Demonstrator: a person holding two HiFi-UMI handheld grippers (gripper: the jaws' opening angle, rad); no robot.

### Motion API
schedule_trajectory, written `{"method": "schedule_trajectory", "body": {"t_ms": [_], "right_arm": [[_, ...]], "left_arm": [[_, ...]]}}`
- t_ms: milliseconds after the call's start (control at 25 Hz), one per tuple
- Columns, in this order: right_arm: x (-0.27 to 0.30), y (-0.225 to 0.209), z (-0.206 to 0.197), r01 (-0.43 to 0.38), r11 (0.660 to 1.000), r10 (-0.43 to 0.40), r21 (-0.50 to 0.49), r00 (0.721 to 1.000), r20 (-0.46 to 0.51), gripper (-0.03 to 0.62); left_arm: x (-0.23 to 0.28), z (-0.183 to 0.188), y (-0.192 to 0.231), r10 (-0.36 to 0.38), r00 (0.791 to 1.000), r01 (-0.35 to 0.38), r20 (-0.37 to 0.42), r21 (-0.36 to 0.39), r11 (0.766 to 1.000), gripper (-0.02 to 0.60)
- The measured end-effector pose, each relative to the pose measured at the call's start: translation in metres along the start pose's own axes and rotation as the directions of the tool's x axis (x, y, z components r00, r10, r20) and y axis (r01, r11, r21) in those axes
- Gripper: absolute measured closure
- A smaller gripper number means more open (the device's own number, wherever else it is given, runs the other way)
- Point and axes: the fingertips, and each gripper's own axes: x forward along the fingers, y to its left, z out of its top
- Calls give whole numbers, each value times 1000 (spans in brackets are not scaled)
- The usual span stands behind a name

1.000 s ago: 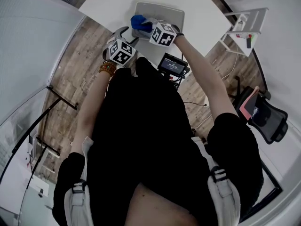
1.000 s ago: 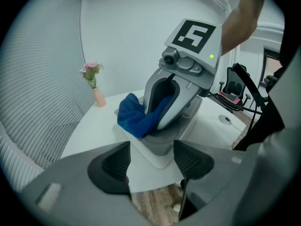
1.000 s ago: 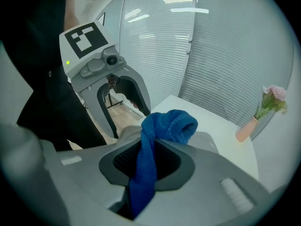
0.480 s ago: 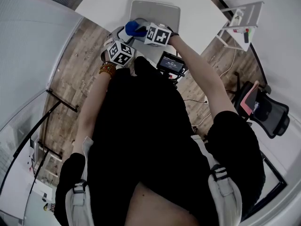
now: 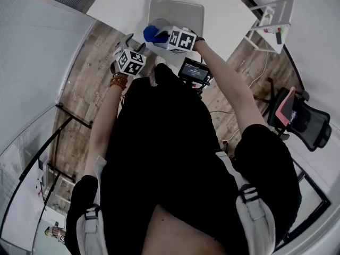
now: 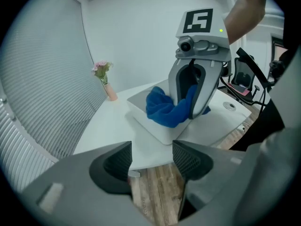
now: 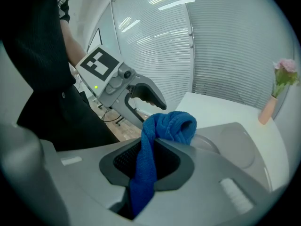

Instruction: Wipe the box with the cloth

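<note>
Right fingers (image 7: 184, 165) just tightened on blue cloth (image 7: 168, 125); left fingers (image 6: 112, 165) apart.

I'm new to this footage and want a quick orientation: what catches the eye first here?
The bright blue cloth, pinched in the right gripper, whose jaws have just been closing on it, sits at the near left corner of the pale box on the white table. The left gripper hangs open and empty beyond the table's edge, above wooden floor.
</note>
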Motion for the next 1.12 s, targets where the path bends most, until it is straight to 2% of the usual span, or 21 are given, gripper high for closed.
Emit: {"method": "schedule_trajectory", "body": {"t_ms": [120, 200, 280, 320, 400, 480, 520, 600, 720, 760, 840, 920, 960, 1040, 1120], "right_arm": [[-6, 23, -7, -114, 993, 114, 18, 993, 11, 506], [-21, 26, 1, -129, 991, 126, 37, 989, 76, 503], [-48, 10, 19, -43, 997, 32, 58, 983, 180, 503], [-66, 0, 30, 10, 997, -27, 72, 971, 237, 503], [-103, -15, 55, 121, 988, -147, 96, 927, 344, 503], [-141, -23, 82, 237, 963, -269, 127, 858, 438, 503], [-161, -25, 96, 293, 944, -330, 152, 811, 483, 503], [-202, -27, 117, 397, 888, -454, 230, 690, 563, 503], [-258, -27, 124, 515, 769, -625, 379, 479, 617, 503], [-269, -23, 127, 547, 724, -671, 421, 417, 613, 503], [-279, -5, 141, 604, 634, -748, 483, 320, 581, 504], [-281, 16, 151, 643, 563, -797, 519, 256, 547, 505], [-281, 25, 153, 657, 539, -811, 527, 236, 535, 506], [-281, 38, 155, 685, 510, -826, 521, 220, 519, 508], [-279, 48, 155, 712, 490, -835, 503, 217, 506, 514]], "left_arm": [[-4, -4, 0, 4, 1000, -4, 5, -17, 1000, 198], [-9, 1, 4, 12, 999, -11, 31, -33, 999, 198], [-17, 18, 13, 29, 996, -24, 81, -64, 998, 198], [-21, 31, 18, 40, 992, -31, 116, -82, 996, 198], [-36, 61, 30, 63, 977, -40, 205, -117, 992, 198], [-62, 96, 44, 86, 945, -40, 315, -148, 988, 201], [-77, 115, 50, 96, 923, -39, 373, -157, 987, 203], [-108, 151, 57, 105, 868, -29, 486, -161, 987, 207], [-142, 202, 49, 64, 766, 21, 639, -125, 992, 222], [-156, 212, 47, 49, 731, 35, 680, -108, 994, 230], [-191, 218, 49, 38, 673, 44, 738, -91, 995, 235], [-219, 218, 50, 45, 631, 44, 774, -93, 995, 247], [-228, 219, 50, 51, 615, 47, 787, -101, 994, 261], [-237, 221, 50, 72, 593, 52, 802, -127, 991, 315], [-241, 218, 49, 99, 585, 52, 805, -159, 986, 348]]}}
